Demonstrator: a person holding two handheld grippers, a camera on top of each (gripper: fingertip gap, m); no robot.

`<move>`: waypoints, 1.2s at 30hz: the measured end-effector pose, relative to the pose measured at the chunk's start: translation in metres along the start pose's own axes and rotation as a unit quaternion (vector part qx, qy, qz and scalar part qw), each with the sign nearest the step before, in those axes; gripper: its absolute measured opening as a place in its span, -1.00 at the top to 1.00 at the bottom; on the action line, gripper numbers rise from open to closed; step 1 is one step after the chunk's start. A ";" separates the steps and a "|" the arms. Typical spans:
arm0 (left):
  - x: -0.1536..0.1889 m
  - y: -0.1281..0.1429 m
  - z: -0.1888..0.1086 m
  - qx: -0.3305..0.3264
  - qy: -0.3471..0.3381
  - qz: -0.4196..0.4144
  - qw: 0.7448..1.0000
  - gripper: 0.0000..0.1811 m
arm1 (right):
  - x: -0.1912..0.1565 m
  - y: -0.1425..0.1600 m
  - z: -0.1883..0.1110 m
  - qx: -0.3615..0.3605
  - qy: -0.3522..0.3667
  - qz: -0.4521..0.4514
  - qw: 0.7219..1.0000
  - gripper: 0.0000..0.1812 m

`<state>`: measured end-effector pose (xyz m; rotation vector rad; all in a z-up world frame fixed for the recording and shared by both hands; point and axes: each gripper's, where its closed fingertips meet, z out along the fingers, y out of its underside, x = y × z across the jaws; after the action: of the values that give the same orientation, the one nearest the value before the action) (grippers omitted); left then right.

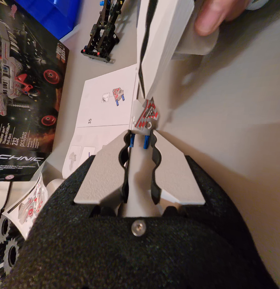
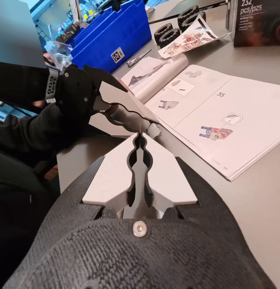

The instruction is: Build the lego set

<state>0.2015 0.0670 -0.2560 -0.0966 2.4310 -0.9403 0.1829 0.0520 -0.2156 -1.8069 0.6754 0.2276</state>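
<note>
Left gripper [image 1: 140, 133] grasps my grey stickered piece [image 1: 146, 116] by its blue pins; right gripper [image 2: 139, 135] is clenched, empty; instruction booklet [image 2: 214, 125] at two o'clock on the table [image 2: 245, 219].

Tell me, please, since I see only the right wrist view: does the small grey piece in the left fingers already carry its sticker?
Observer: Yes. The left wrist view shows a red-and-grey sticker on the face of the grey panel.
Operator: Where do its pins point?
Observer: Both blue pins point back between the fingers of the left gripper.
Operator: Is the chassis near?
Observer: A black chassis stands beyond the open manual.
</note>
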 end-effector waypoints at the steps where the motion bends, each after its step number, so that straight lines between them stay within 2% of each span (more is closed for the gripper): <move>1: 0.000 0.000 -0.001 0.000 0.002 0.005 1.000 0.76 | -0.001 -0.001 0.000 0.001 -0.008 0.001 1.000 1.00; 6: 0.002 0.003 -0.005 -0.008 0.016 0.031 0.999 0.76 | 0.000 0.005 0.006 -0.031 -0.026 0.012 0.999 1.00; 12: 0.006 0.008 -0.013 -0.020 0.043 0.065 0.997 0.76 | 0.000 0.006 0.009 -0.036 -0.047 0.048 0.997 1.00; 21: 0.015 0.009 -0.015 -0.011 0.094 -0.019 0.995 0.76 | -0.007 -0.001 0.006 -0.009 -0.087 0.074 0.993 1.00; 30: 0.024 0.004 -0.021 0.021 0.130 -0.042 0.990 0.64 | -0.006 0.002 0.008 -0.018 -0.092 0.085 0.992 1.00; 33: 0.011 0.003 -0.029 0.041 0.104 -0.034 0.993 0.58 | -0.008 0.002 0.008 -0.021 -0.110 0.101 0.989 1.00; 36: -0.004 -0.001 -0.039 0.074 0.052 0.015 0.996 0.57 | -0.008 0.004 0.010 -0.031 -0.128 0.120 0.984 1.00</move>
<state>0.1851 0.0909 -0.2293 0.0428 2.4406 -1.1342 0.1754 0.0627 -0.2182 -1.7148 0.7063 0.6390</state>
